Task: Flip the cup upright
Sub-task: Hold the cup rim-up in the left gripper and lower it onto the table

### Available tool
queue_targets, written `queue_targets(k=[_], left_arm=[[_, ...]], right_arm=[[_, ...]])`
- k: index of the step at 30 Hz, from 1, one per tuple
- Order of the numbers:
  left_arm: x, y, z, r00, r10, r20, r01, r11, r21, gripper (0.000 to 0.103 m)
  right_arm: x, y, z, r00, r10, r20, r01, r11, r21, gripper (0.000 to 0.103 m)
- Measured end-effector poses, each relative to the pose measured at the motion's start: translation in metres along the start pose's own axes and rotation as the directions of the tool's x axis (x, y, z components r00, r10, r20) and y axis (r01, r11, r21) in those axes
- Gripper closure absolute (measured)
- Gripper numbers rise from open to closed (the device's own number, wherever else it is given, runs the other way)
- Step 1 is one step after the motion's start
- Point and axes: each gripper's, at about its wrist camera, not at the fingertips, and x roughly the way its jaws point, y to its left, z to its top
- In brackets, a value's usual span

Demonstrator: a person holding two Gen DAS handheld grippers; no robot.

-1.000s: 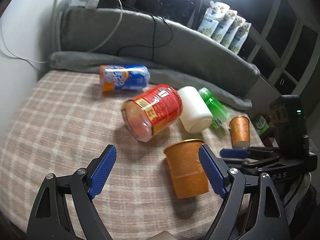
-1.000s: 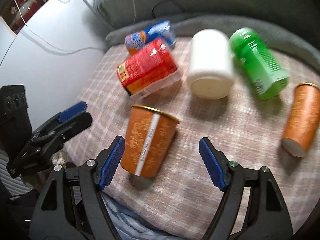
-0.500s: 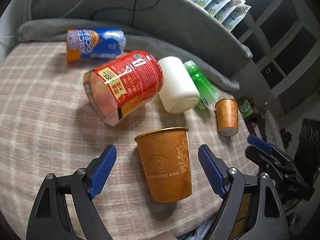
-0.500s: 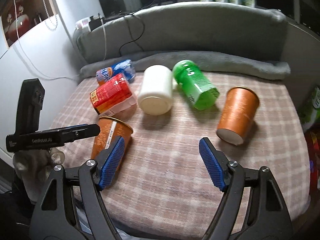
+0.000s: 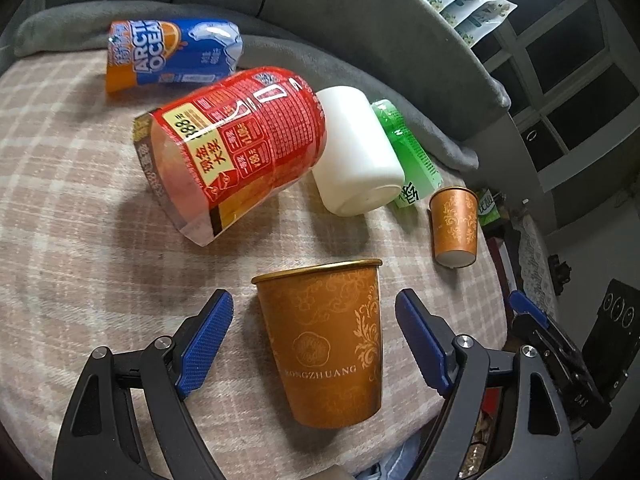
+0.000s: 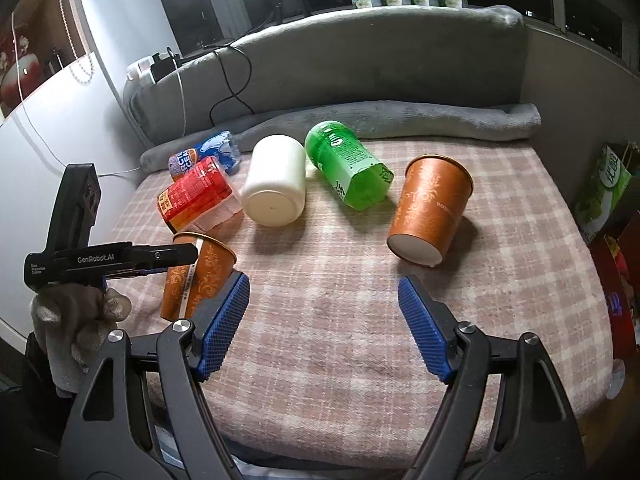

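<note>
My left gripper [image 5: 314, 340] spread wide around upright orange paper cup with gold rim [image 5: 324, 344], pads not touching, my right gripper [image 6: 322, 320] gaping, empty, second orange paper cup [image 6: 430, 210] tipped over ahead-right, green bottle [image 5: 410, 152] half hidden behind white cylinder [image 5: 356, 152]

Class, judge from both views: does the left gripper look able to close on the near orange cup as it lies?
Probably yes. The left gripper is open, its fingers flanking the near orange cup with nothing between.

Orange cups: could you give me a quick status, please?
Left gripper open, straddling near orange cup. Right gripper open, empty. Far orange cup lying on its side. Nothing blocking.
</note>
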Motion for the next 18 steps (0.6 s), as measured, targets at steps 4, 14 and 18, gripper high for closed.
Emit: queue_targets(k=[4, 14, 18], left_arm=[[0.008, -0.001, 0.003, 1.0, -0.009, -0.024, 0.009, 1.0, 0.004, 0.026], [0.01, -0.006, 0.003, 1.0, 0.013, -0.007, -0.013, 0.999, 0.03, 0.036], [0.004, -0.011, 0.001, 0.999, 0.031, 0.022, -0.032, 0.998, 0.058, 0.036]], right_arm=[[-0.001, -0.001, 0.0, 1.0, -0.008, 0.008, 0.008, 1.0, 0.002, 0.024], [0.001, -0.003, -0.001, 1.0, -0.016, 0.007, 0.016, 1.0, 0.011, 0.023], [0.002, -0.003, 0.0, 1.0, -0.014, 0.004, 0.014, 1.0, 0.011, 0.024]])
